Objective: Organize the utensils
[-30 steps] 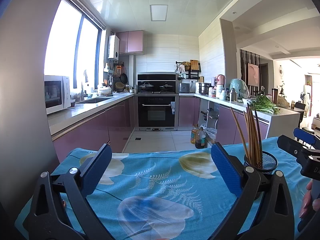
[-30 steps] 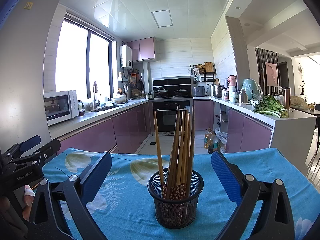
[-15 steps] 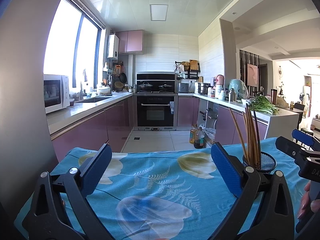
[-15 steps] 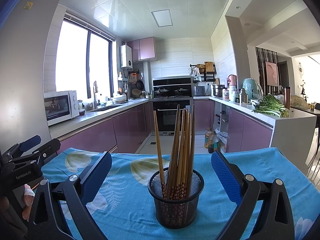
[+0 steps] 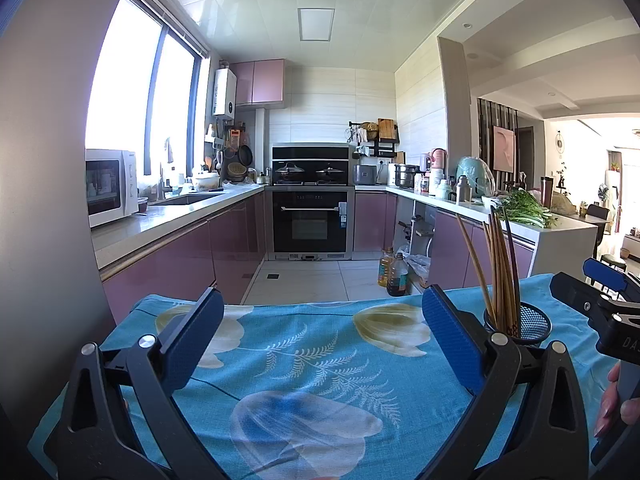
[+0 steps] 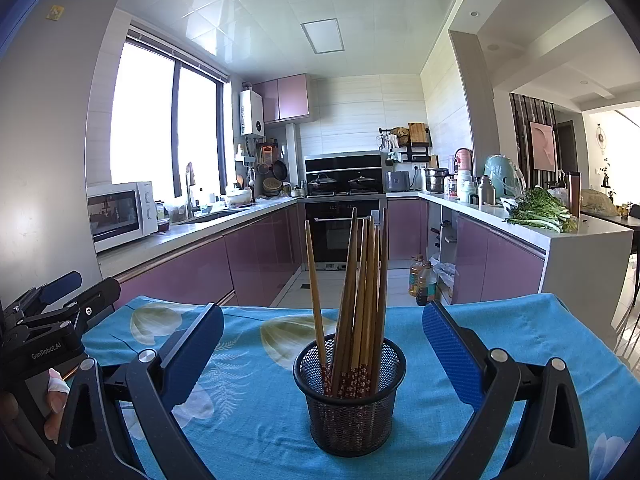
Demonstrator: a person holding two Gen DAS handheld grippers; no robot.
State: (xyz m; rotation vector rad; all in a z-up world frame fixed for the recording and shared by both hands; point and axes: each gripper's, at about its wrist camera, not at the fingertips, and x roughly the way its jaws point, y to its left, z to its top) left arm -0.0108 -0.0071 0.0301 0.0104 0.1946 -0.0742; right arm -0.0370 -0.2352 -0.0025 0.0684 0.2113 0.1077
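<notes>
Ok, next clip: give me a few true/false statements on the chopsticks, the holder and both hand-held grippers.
1. The chopsticks stand in a black mesh holder. True.
2. The right hand-held gripper is shut on a chopstick. False: its jaws are wide open, either side of the holder, touching nothing.
3. The holder lies tipped over on the tablecloth. False: it stands upright.
4. The left hand-held gripper is open, with only cloth between its fingers. True.
5. In the left wrist view, the holder sits to the right of the left hand-held gripper. True.
6. Loose chopsticks lie on the cloth. False: none are visible outside the holder.
</notes>
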